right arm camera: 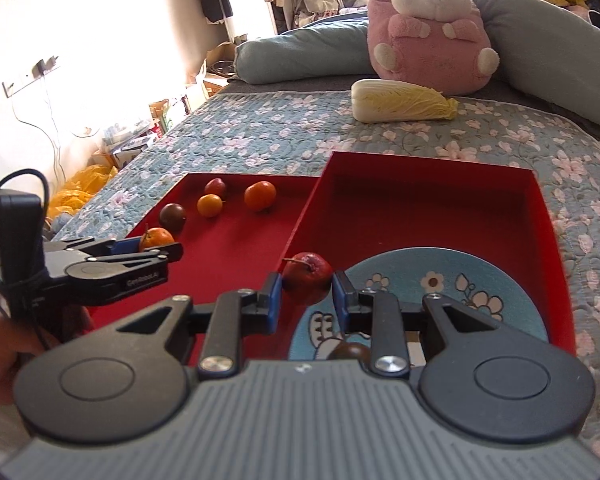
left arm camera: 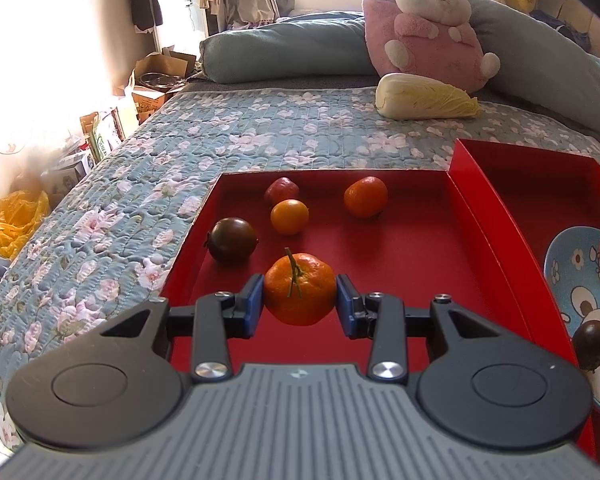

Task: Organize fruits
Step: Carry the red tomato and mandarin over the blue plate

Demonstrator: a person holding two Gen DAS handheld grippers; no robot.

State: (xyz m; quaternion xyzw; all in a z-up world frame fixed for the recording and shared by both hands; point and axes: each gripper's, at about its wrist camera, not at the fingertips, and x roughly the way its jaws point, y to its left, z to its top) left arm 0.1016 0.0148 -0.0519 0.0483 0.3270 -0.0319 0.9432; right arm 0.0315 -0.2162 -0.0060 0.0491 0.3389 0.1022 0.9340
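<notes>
My left gripper (left arm camera: 300, 298) is shut on a stemmed tangerine (left arm camera: 300, 294) above the left red tray (left arm camera: 400, 264). Behind it in that tray lie a dark tomato (left arm camera: 232, 239), a small orange fruit (left arm camera: 289, 216), a red fruit (left arm camera: 282, 190) and another tangerine (left arm camera: 365, 197). My right gripper (right arm camera: 306, 286) is shut on a small red apple-like fruit (right arm camera: 307, 276), held over the near left edge of the blue patterned plate (right arm camera: 480, 284) in the right red tray (right arm camera: 432, 208). A dark tomato (right arm camera: 350, 351) lies on the plate under the gripper. The left gripper (right arm camera: 156, 246) with its tangerine (right arm camera: 156, 237) shows at the left.
Both trays lie on a floral quilt (left arm camera: 240, 132). A napa cabbage (left arm camera: 424, 96) and a pink plush rabbit (left arm camera: 424, 24) sit at the back with grey pillows (left arm camera: 280, 52). Boxes and a yellow bag (left arm camera: 12, 220) crowd the floor at left. A hand (right arm camera: 0, 356) holds the left gripper.
</notes>
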